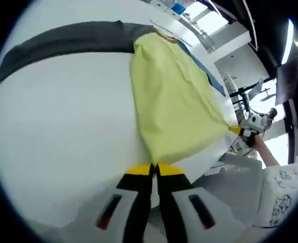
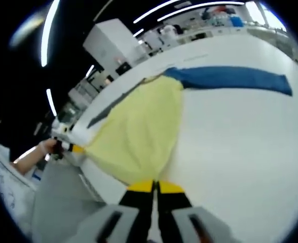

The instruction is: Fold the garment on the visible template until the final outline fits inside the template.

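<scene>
Your white table (image 1: 63, 131) carries everything, its pale top running out toward the background clutter in both views. On it lies the yellow garment (image 1: 172, 106), spread flat and stretched between your two grippers, one edge near the table's edge.

In the left gripper view, a dark grey strip (image 1: 63, 40) runs across the table from the far end of the garment, and a blue strip (image 1: 210, 76) shows along the garment's far side. In the right gripper view the blue strip (image 2: 230, 78) extends well out across the table from the garment's (image 2: 139, 131) far end, with the grey strip (image 2: 111, 109) along the other side.

Your left gripper (image 1: 154, 169) has its yellow-tipped jaws closed together on the garment's near corner. Your right gripper (image 2: 155, 186) is likewise pinched closed on its own corner of the cloth. Your hand (image 1: 258, 144) shows beyond the table edge in the left gripper view.
</scene>
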### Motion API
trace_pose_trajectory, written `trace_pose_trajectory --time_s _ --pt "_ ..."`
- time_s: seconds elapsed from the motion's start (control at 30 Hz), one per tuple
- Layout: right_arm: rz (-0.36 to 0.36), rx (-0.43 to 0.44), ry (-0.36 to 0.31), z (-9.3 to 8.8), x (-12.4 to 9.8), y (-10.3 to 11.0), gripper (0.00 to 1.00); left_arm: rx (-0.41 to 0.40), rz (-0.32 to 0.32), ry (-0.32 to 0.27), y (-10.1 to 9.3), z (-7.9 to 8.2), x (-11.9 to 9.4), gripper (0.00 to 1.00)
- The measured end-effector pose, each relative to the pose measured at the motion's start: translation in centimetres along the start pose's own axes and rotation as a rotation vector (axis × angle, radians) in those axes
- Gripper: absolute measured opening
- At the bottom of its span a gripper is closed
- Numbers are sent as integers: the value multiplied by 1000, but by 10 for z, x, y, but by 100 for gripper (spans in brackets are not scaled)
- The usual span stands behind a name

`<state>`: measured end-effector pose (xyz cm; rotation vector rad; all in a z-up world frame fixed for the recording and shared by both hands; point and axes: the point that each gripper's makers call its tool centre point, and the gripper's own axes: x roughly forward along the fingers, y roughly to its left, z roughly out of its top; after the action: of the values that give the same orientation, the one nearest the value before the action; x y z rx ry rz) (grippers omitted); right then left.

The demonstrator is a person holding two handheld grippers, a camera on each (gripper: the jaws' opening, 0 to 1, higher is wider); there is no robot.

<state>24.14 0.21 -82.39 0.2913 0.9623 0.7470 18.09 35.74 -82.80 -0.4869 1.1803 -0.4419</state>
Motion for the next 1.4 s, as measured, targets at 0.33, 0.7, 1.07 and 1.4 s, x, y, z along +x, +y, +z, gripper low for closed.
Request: trace_pose_trajectory --time_s 0.33,0.7,1.07,1.4 --pt "-12 8 13 -6 3 -5 0 30 25 34 4 -11 11 0" --pt "-2 -75 -24 -1 -2 -5 22 155 -12 -36 -7 -3 2 27" --pt "-52 -179 -132 18 -1 -11 86 404 82 -195 12 36 -3 97" --pt "-91 -170 -161 31 -5 -28 99 451 98 -312 2 56 -16 99"
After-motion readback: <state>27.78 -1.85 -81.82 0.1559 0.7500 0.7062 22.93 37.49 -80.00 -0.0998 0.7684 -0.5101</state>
